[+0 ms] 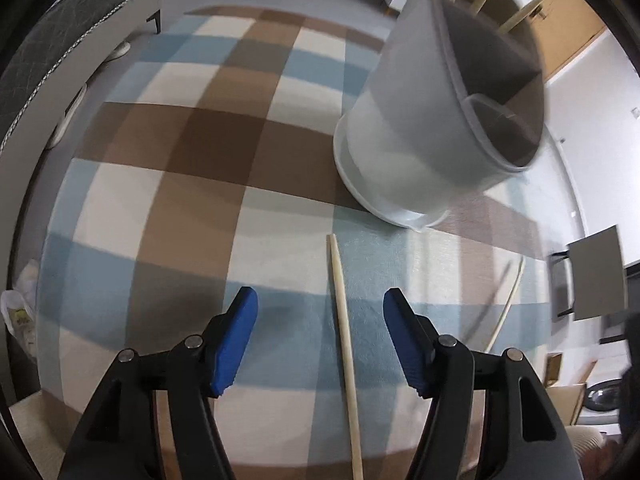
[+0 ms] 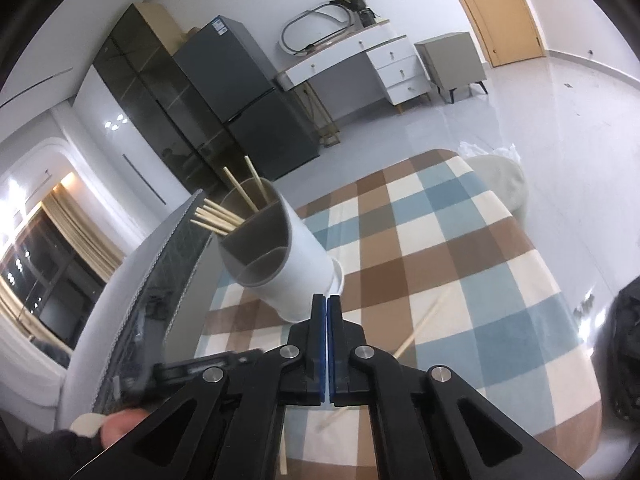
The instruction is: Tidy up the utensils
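A white utensil holder point(image 1: 424, 120) with grey inner compartments stands on the checked tablecloth point(image 1: 200, 140); in the right wrist view the holder point(image 2: 288, 256) has several wooden chopsticks point(image 2: 224, 216) in its far compartment. One loose chopstick point(image 1: 344, 336) lies on the cloth between the fingers of my open left gripper point(image 1: 320, 304), which hovers above it. A second chopstick point(image 1: 508, 304) lies further right. My right gripper point(image 2: 325, 300) is shut and empty, just in front of the holder; another chopstick point(image 2: 424, 324) lies to its right.
The round table's edge curves close at left and front. A padded chair back point(image 2: 160, 280) stands left of the holder. A fridge point(image 2: 248, 92), a white desk point(image 2: 360, 60) and a door point(image 2: 500, 8) stand across the room.
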The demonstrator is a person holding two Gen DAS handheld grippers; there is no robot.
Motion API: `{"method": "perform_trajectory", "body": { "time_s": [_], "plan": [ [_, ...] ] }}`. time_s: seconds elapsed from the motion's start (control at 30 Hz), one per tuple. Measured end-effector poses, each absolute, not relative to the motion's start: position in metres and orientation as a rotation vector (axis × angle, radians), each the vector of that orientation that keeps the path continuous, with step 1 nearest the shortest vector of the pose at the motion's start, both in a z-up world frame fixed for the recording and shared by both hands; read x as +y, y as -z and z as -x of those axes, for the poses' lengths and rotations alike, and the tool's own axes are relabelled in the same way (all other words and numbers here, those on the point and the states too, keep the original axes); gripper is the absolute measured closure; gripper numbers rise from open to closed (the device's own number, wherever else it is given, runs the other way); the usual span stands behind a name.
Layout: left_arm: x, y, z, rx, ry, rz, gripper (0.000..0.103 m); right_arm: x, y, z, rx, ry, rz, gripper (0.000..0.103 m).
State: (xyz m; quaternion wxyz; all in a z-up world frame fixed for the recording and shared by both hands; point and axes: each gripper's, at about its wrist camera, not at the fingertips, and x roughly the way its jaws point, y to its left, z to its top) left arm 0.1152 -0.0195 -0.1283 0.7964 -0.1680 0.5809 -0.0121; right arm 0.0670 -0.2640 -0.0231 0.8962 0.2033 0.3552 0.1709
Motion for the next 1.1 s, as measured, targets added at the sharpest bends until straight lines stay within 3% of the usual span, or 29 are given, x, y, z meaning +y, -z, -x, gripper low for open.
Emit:
{"method": "perform_trajectory", "body": {
  "time_s": [0.3, 0.33, 0.37, 0.43, 0.57, 0.63, 0.77, 1.1],
  "plan": [
    [-0.055, 0.142, -0.142, 1.265, -0.015, 0.179, 0.045, -0.279, 0.029, -0.073, 0.766, -0.333, -0.51, 0.1],
    [-0.059, 0.142, -0.142, 1.257, -0.027, 0.152, 0.056, -0.282, 0.031, -0.075, 0.772, -0.327, -0.521, 0.1],
    [-0.064, 0.141, -0.141, 1.244, -0.053, 0.103, 0.08, -0.285, 0.033, -0.076, 0.779, -0.315, -0.54, 0.1],
    [-0.068, 0.14, -0.139, 1.233, -0.027, 0.105, 0.102, -0.293, 0.038, -0.08, 0.794, -0.286, -0.576, 0.096],
    [-0.068, 0.14, -0.135, 1.229, 0.029, 0.139, 0.103, -0.305, 0.049, -0.085, 0.831, -0.228, -0.63, 0.072],
    [-0.066, 0.137, -0.131, 1.216, 0.037, 0.151, 0.103, -0.308, 0.054, -0.088, 0.855, -0.21, -0.639, 0.071],
    [-0.052, 0.114, -0.119, 1.15, 0.067, 0.219, 0.103, -0.309, 0.066, -0.097, 0.907, -0.176, -0.642, 0.058],
    [-0.017, 0.047, -0.085, 0.931, 0.159, 0.361, 0.103, -0.292, 0.105, -0.166, 1.097, -0.106, -0.513, 0.056]
  ]
}}
